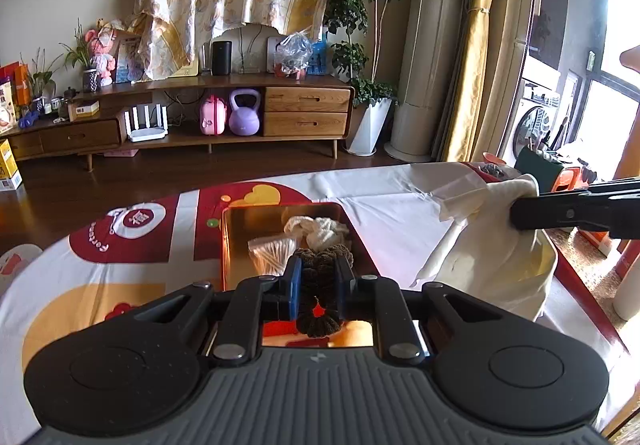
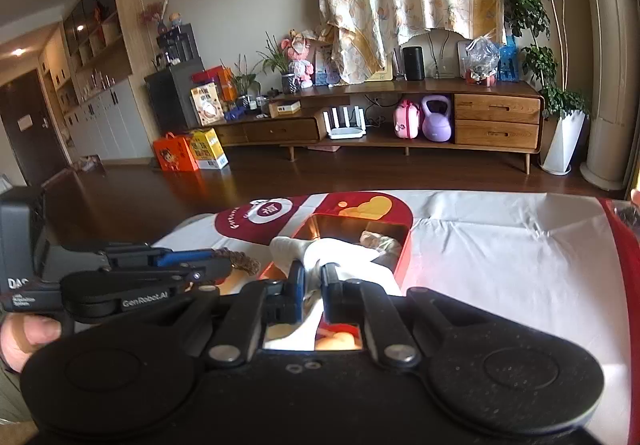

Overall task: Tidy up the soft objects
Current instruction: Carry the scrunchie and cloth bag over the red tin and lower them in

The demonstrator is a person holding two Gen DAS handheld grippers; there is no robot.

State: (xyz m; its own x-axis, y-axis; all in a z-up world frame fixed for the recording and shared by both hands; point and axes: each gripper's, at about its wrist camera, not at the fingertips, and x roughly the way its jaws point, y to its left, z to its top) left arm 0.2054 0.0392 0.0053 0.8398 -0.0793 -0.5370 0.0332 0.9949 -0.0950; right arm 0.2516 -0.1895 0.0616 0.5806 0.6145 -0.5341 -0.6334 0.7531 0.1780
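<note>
A shiny gold tin box (image 1: 232,245) with red sides (image 2: 402,259) lies on the table. In it are a white knotted cloth (image 1: 320,231) and a bag of cotton swabs (image 1: 272,251). My left gripper (image 1: 318,285) is shut on a brown crocheted scrunchie (image 1: 324,277) and holds it over the near end of the box; it shows at the left of the right wrist view (image 2: 236,259). My right gripper (image 2: 314,281) is shut on a white cloth (image 2: 320,255), which hangs at the right of the left wrist view (image 1: 492,241), above the table.
The table carries a white, red and yellow printed cloth (image 1: 132,245). A dark fuzzy item (image 1: 492,170) lies at its far right corner. Beyond the table are a wooden floor and a TV cabinet (image 1: 240,117).
</note>
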